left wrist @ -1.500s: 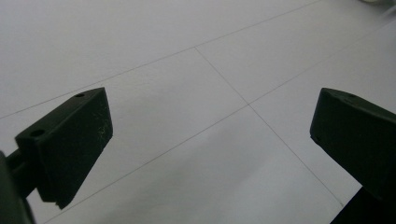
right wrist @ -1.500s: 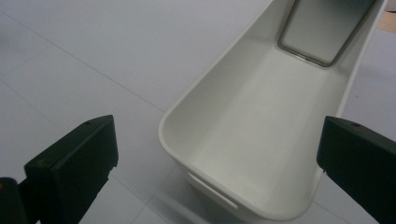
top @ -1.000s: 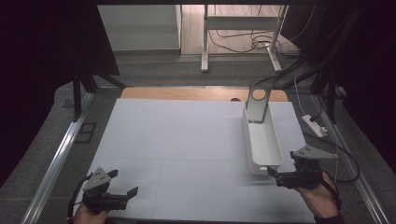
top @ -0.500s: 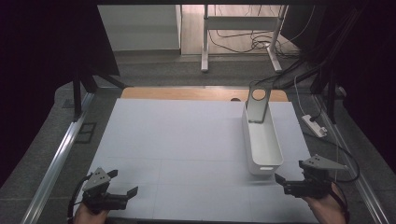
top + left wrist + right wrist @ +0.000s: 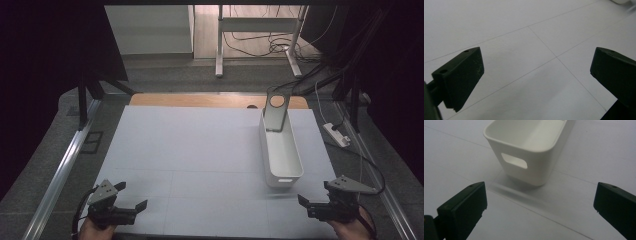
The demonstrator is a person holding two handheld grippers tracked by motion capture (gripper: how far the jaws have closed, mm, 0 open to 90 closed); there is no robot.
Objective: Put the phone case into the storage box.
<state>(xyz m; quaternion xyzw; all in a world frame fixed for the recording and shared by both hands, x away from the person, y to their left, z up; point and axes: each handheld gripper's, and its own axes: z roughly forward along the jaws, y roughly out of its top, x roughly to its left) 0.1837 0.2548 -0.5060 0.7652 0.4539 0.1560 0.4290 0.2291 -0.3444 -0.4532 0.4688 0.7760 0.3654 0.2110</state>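
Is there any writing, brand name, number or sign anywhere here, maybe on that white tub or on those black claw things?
None can be read.
White tub: plain, no label on the end with the handle slot or on the inside.
Left gripper and right gripper: the black jaws show screw holes, no lettering.
White table: thin grid lines, no text.
Grey stand at the tub's far end: a round hole, no print.

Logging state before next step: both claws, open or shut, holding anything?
Left claw: open, holding nothing, over the bare table.
Right claw: open, holding nothing, facing the white bin.
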